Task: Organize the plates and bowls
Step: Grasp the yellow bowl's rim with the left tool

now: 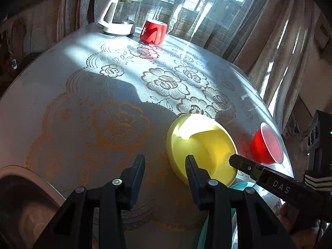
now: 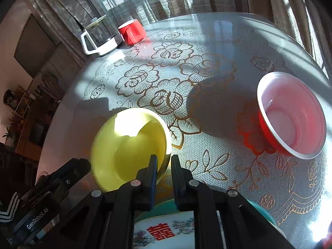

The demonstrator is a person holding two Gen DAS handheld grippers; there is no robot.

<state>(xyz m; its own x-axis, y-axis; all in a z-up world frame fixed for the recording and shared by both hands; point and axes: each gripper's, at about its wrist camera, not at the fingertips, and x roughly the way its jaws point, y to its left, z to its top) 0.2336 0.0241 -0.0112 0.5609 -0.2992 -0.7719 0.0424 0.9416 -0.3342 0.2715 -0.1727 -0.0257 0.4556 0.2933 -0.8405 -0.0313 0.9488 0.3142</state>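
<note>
**Right gripper** [image 2: 164, 166]: my jaws are nearly together, pinching the near rim of the yellow bowl [image 2: 128, 145], one finger inside the wall, one outside. A rim pinch is the only hold a bowl this wide offers a narrow jaw (I judge it chosen for that reason). The bowl hangs tilted, mouth facing up and toward me; it looks lifted off its far side, though I cannot tell whether any part of it touches the cloth.

**Left gripper** [image 1: 165, 166]: my jaws stand wide apart with nothing between them, the right finger just beside the bowl's near-left rim. Held ready, I judge, to steady or take over.

**Yellow bowl, bearing:** round, so no true long axis; its opening axis leans from upright toward 6 o'clock in the right wrist view.

**Red bowl** [image 2: 290, 116]: at 3 o'clock in the right wrist view, well apart from the yellow one, upright on the table, white-pink inside.

**Patterned plate** [image 2: 166, 230]: at 6 o'clock under my right jaws, red character on it, resting on a teal dish [image 2: 259, 207] (the likely stacking spot, by my judgement).

**Table** [image 2: 228, 41]: round, lace-patterned cloth.

**Far edge, 11 o'clock:** red mug [image 2: 131, 32] beside a glass kettle [image 2: 99, 39], both well apart from the work.
</note>
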